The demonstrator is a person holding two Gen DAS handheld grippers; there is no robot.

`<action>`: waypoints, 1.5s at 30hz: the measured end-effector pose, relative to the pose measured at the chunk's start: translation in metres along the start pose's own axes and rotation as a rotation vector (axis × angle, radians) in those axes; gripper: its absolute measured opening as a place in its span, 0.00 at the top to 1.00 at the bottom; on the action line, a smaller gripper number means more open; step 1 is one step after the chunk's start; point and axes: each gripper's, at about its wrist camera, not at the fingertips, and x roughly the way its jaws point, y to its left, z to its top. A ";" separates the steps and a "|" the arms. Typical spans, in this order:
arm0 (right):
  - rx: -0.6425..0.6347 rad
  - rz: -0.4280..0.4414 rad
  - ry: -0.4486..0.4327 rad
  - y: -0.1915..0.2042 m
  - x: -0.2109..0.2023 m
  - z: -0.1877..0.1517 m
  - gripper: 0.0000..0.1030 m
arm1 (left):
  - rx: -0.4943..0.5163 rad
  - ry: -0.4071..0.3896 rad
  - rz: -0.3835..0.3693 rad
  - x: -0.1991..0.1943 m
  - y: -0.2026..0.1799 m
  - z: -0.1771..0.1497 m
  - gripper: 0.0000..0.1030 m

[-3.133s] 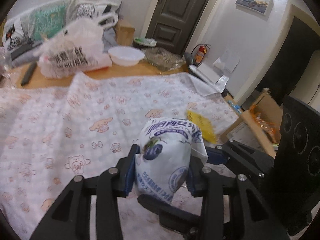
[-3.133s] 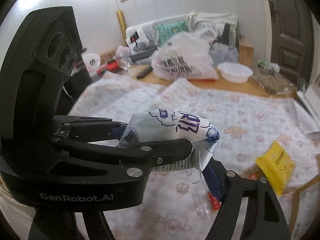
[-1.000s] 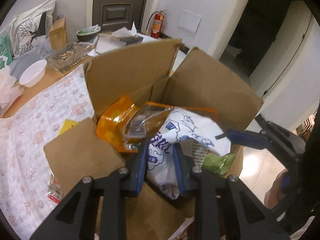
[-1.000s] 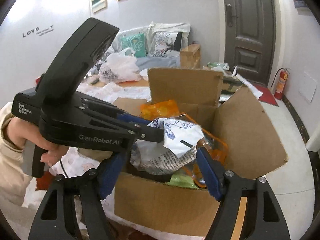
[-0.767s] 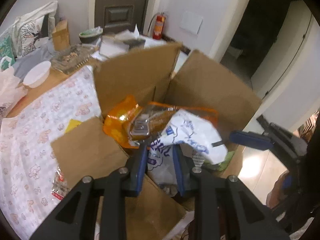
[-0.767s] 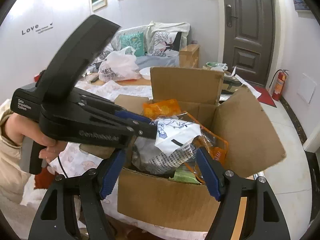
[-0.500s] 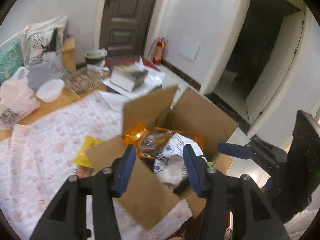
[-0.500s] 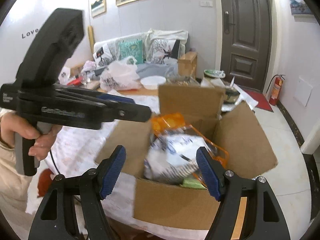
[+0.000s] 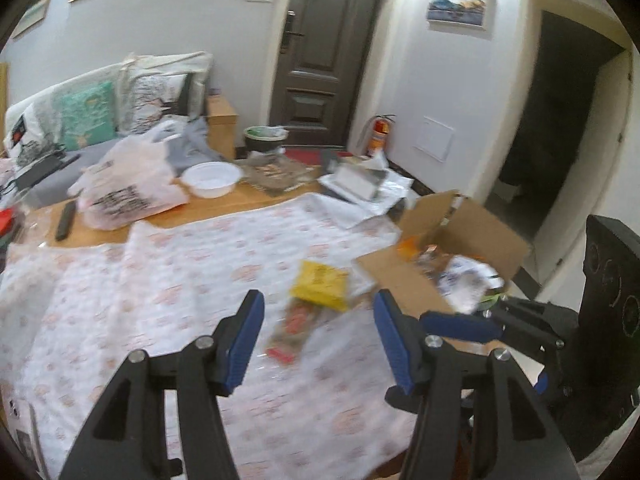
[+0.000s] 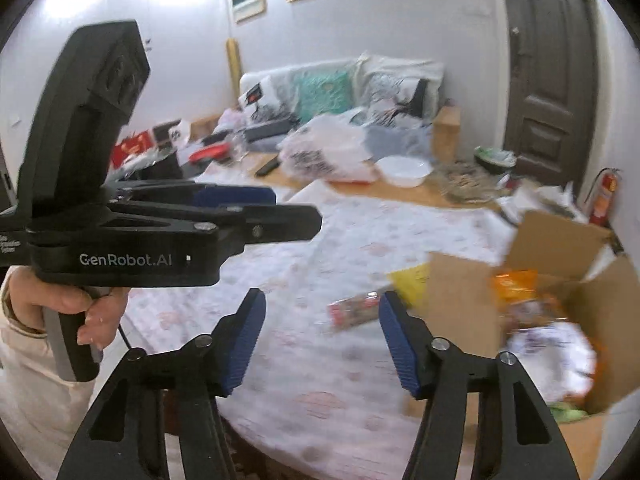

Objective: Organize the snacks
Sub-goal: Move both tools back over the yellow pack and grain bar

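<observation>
The open brown cardboard box (image 10: 560,264) was seen at about three o'clock, at the edge of the table covered by a white cloth printed with pink cartoon figures (image 9: 160,280). Several snacks were already lodged in it: an orange crinkled packet (image 10: 514,280), a white bag with blue print (image 10: 548,344), and something green low in the corner. By this evidence the task was judged to be partly done.

Two items were left on the cloth just beside the box's near flap: a flat yellow packet (image 9: 320,285) and a clear wrapper with red print (image 9: 296,326), both lying at roughly twelve o'clock ahead of the left gripper (image 9: 318,340). That gripper's jaws were spread wide and nothing was held between them. The right gripper (image 10: 322,344) was likewise wide apart and empty.

Open cloth was available at nine o'clock for manoeuvring. The raised box flaps at three o'clock and the table's near edge at six o'clock were judged the limits to be respected.
</observation>
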 end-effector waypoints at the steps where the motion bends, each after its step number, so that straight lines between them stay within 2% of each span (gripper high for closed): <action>1: 0.005 0.005 0.012 0.006 0.010 0.000 0.48 | -0.004 -0.002 0.004 0.000 0.008 -0.003 0.48; 7: 0.106 -0.021 0.106 0.016 0.072 -0.006 0.47 | -0.001 0.042 0.012 0.023 0.053 -0.025 0.48; 12: 0.186 -0.123 0.165 -0.003 0.110 -0.020 0.47 | -0.003 0.126 -0.039 0.069 0.066 -0.040 0.48; 16: 0.199 -0.150 0.220 -0.013 0.131 -0.031 0.47 | 0.021 0.202 -0.082 0.112 0.059 -0.045 0.51; 20: 0.164 -0.201 0.238 -0.014 0.146 -0.037 0.47 | 0.054 0.290 -0.143 0.155 0.045 -0.049 0.66; 24: 0.181 -0.234 0.247 -0.022 0.153 -0.042 0.45 | 0.076 0.344 -0.154 0.185 0.037 -0.052 0.66; 26: 0.221 -0.230 0.244 -0.030 0.157 -0.046 0.45 | 0.081 0.337 -0.158 0.188 0.034 -0.050 0.65; 29: 0.246 -0.272 0.232 -0.038 0.158 -0.052 0.45 | 0.090 0.333 -0.157 0.191 0.030 -0.049 0.64; 32: 0.234 -0.305 0.226 -0.040 0.157 -0.053 0.45 | 0.092 0.334 -0.161 0.193 0.026 -0.047 0.59; 33: 0.229 -0.308 0.227 -0.039 0.157 -0.053 0.45 | 0.094 0.332 -0.154 0.195 0.025 -0.046 0.55; 37: 0.232 -0.295 0.228 -0.039 0.155 -0.055 0.44 | 0.155 0.330 -0.078 0.204 0.015 -0.051 0.55; 39: 0.225 -0.298 0.226 -0.040 0.154 -0.055 0.44 | 0.188 0.317 -0.029 0.206 0.012 -0.052 0.63; 42: 0.224 -0.299 0.229 -0.039 0.155 -0.056 0.44 | 0.175 0.313 -0.028 0.205 0.018 -0.051 0.63; 45: 0.234 -0.294 0.223 -0.040 0.154 -0.053 0.44 | 0.118 0.305 0.022 0.202 0.037 -0.049 0.63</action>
